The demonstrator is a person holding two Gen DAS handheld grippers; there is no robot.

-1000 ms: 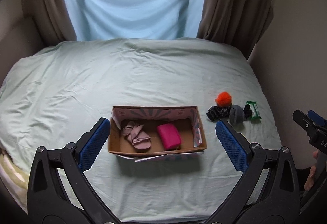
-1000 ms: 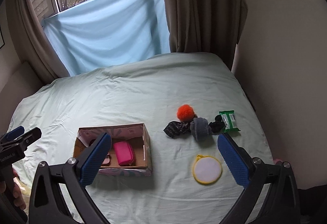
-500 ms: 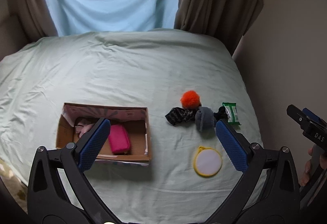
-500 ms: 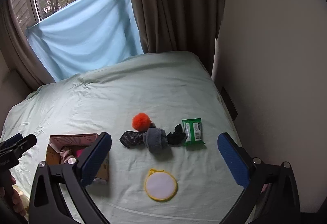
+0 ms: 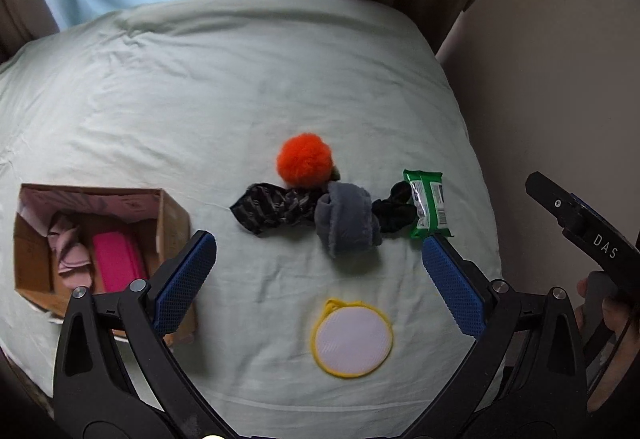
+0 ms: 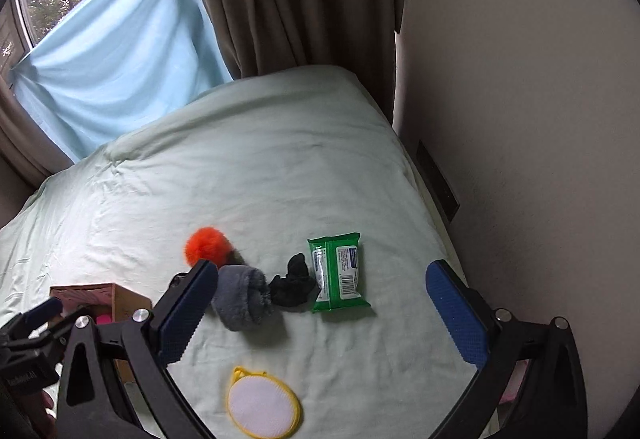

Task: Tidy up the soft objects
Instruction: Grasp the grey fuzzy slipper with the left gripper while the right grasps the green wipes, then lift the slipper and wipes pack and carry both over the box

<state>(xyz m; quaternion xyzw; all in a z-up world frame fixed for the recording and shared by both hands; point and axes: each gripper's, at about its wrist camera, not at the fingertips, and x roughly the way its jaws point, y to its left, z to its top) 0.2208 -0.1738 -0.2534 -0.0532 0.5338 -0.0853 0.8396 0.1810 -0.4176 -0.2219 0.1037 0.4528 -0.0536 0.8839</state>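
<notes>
Bed [image 5: 200, 99] lay below both grippers. Cardboard box [image 5: 168, 215] sat beside left gripper's [image 5: 320, 279] left finger. Grey sock roll [image 5: 346, 221] lay ahead between spread fingers: likely light, squashy; pinch mid-bulge. Right gripper [image 6: 320, 311] gaped, empty; round pad [image 6: 262, 405] just below.

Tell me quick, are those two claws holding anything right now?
Left claw: open, holding nothing, above the bed.
Right claw: open, holding nothing, above the loose items.
</notes>
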